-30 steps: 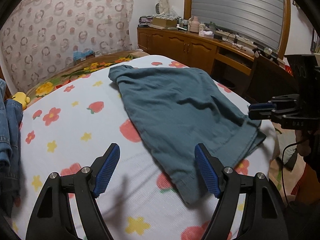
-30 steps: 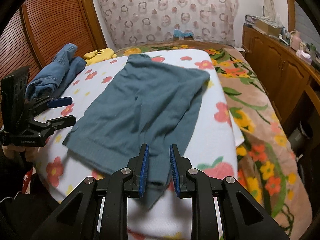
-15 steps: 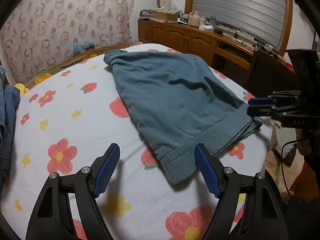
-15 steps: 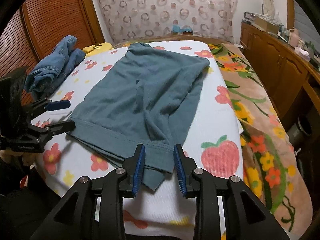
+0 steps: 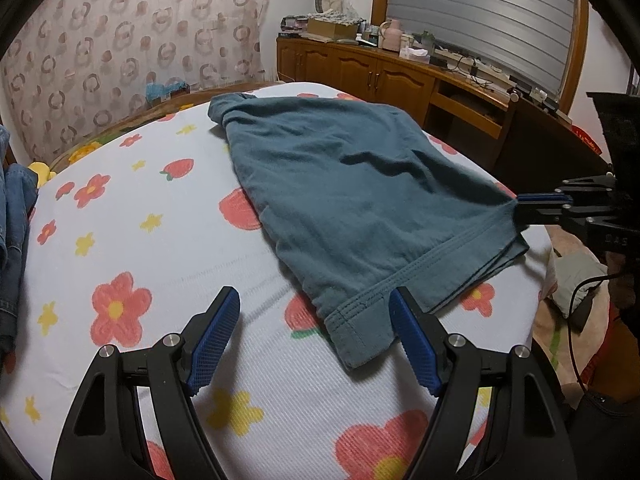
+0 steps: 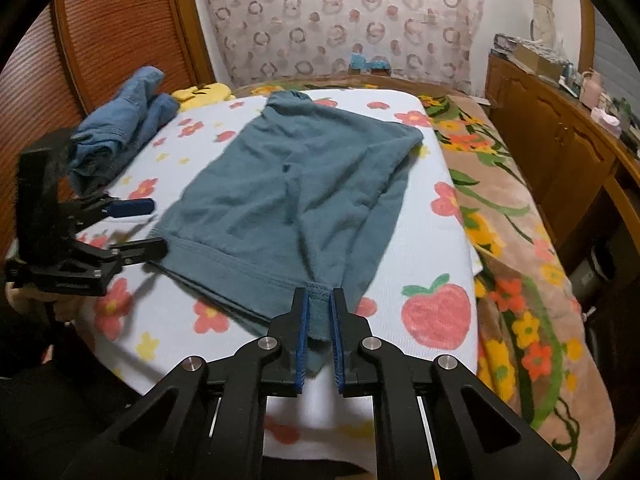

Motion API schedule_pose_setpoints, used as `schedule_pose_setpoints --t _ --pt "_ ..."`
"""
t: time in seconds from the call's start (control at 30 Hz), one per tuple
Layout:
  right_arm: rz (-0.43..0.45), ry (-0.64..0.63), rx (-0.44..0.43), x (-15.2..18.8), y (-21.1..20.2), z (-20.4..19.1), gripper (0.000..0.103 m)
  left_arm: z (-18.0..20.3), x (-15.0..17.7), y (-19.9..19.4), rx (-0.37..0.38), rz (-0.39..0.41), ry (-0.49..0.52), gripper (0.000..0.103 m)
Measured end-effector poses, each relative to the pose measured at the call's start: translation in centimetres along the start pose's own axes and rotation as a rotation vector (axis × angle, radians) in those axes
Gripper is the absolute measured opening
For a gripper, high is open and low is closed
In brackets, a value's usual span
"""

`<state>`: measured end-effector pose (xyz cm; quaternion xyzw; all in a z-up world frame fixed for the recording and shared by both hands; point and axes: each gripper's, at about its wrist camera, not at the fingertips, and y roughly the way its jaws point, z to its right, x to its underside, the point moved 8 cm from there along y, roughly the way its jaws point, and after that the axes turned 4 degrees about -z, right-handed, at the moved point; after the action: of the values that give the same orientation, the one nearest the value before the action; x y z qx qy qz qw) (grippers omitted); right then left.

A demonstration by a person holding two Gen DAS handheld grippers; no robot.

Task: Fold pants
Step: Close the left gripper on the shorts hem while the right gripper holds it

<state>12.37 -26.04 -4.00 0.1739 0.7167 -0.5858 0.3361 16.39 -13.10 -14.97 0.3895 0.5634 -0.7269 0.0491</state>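
The teal pants (image 6: 288, 200) lie spread flat on the flowered bed (image 5: 160, 240). The right gripper (image 6: 318, 304) has just closed, pinching their near hem; the left gripper (image 5: 316, 320) gapes wide over the other corner, holding nothing.
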Motion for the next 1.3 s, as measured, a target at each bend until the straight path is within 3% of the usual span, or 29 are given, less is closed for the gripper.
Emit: schedule_pose_setpoints --t 0.3,0.53,0.8,1.13,1.3 --pt "-0.024 -0.042 -0.001 0.9 -1.4 -0.7 0.009 -0.3 0.0 0.0 0.003 0.010 -0.006 0.078" --pt "-0.040 0.000 0.001 1.2 -0.7 -0.2 0.010 -0.1 0.1 -0.2 0.006 0.021 -0.004 0.078" --pt "-0.003 0.049 0.015 1.3 -0.6 0.3 0.019 0.9 0.6 -0.3 0.050 -0.002 0.004 0.055" --pt "-0.013 0.085 0.000 2.1 0.9 0.7 0.034 1.5 0.8 0.0 0.091 -0.019 0.002 0.041" --pt "0.005 0.094 -0.006 2.0 0.9 0.6 0.035 1.9 0.8 -0.2 0.102 -0.016 0.011 0.031"
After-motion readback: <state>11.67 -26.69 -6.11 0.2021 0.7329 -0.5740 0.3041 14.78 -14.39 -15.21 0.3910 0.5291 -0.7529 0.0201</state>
